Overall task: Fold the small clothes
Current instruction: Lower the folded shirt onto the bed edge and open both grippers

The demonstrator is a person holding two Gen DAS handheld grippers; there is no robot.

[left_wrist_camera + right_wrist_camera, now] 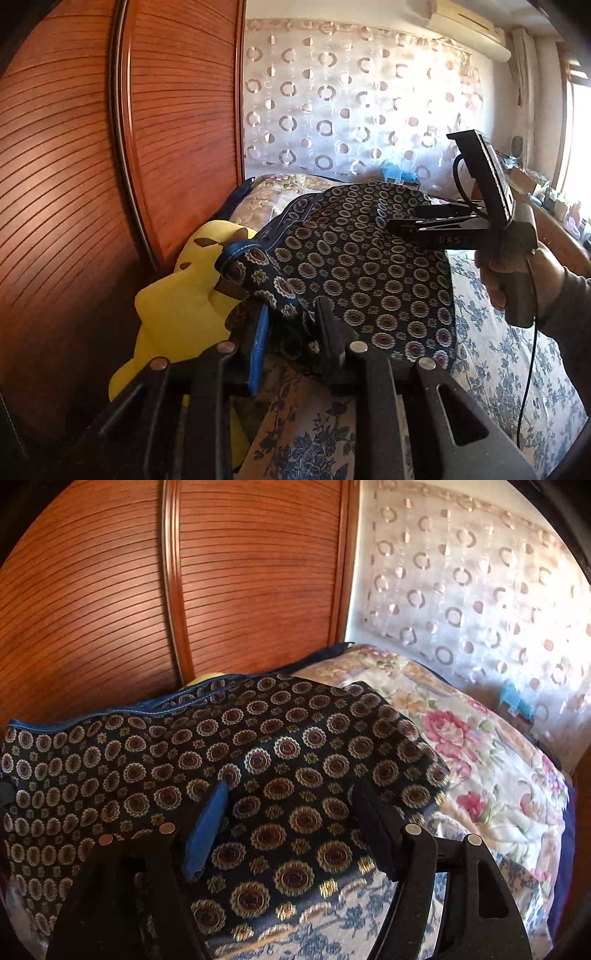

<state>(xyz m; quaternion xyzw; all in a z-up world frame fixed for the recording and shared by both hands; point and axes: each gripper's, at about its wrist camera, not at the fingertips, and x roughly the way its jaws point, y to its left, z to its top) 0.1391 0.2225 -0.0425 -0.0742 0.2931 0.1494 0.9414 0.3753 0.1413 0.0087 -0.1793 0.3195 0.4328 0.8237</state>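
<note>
A dark medallion-print garment [280, 760] lies draped across the floral bedspread [498, 354], its bunched edge pinched in the left gripper [291, 317] while the right gripper [291, 808] hovers wide open over it, beside a yellow plush toy [177, 306].

My left gripper [291, 317] is black, with a blue pad on one finger and round silver screws behind it. My right gripper [291, 816] looks the same. From the left camera I see white letters "DAS" on its side, a thin black cable, bare skin and a grey sleeve [574, 314].
</note>
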